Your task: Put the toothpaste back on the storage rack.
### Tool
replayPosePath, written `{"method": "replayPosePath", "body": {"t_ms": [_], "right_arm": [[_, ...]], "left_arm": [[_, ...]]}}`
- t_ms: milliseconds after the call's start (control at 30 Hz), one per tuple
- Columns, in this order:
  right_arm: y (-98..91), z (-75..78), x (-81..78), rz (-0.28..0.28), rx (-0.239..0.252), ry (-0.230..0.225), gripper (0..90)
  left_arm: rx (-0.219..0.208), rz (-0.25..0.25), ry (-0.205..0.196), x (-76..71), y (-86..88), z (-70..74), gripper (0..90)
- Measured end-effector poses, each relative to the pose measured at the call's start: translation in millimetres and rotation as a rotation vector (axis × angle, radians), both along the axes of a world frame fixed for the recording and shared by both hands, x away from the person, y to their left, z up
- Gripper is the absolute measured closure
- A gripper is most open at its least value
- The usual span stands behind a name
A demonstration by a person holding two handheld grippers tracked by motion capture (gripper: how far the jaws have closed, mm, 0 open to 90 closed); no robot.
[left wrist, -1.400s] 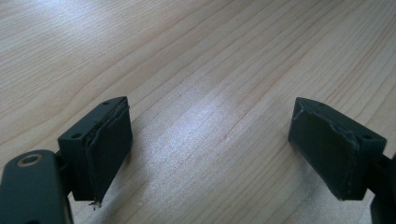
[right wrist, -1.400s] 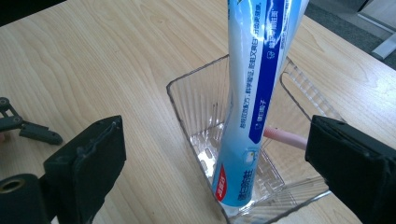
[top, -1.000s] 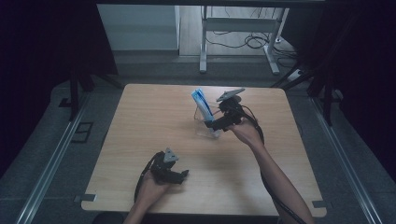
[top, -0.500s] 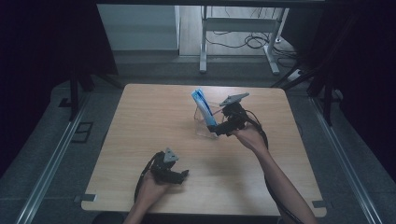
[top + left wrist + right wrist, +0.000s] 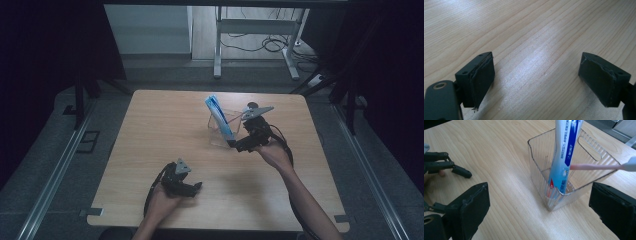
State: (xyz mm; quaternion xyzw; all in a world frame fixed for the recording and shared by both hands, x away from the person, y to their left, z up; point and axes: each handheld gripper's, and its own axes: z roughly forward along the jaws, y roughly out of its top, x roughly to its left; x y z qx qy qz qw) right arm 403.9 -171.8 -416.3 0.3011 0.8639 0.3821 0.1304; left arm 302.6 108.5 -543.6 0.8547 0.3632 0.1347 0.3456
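A clear plastic container [image 5: 549, 162] stands on the wooden table [image 5: 150, 125], right of its middle. A blue and white toothpaste tube [image 5: 564, 157] leans upright inside it. A pink toothbrush [image 5: 596, 166] rests across its rim. In the high view the container [image 5: 218, 134] and the tube [image 5: 219, 116] sit just left of my right gripper [image 5: 239, 146]. My right gripper [image 5: 541, 212] is open, its jaws wide apart on the near side of the container, holding nothing. My left gripper [image 5: 192, 190] rests near the table's front edge. Its jaws [image 5: 536, 85] stand open over bare wood.
The left gripper [image 5: 446, 165] also shows at the far left of the right gripper view. Beyond the table stand a metal desk frame [image 5: 255, 45] and floor cables [image 5: 260, 44]. Dark curtains line both sides.
My right gripper has drawn back a little from the container, toward the person. The left gripper has stayed put.
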Motion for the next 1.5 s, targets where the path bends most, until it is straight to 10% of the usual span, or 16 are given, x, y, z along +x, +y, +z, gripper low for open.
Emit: {"method": "replayPosePath", "body": {"t_ms": [1500], "right_arm": [[-41.2, -43.0, -55.2, -0.016, 0.008, -0.013, 2.6]], "left_arm": [[-0.002, 0.000, -0.002, 0.0, 0.0, -0.2, 13.6]]}}
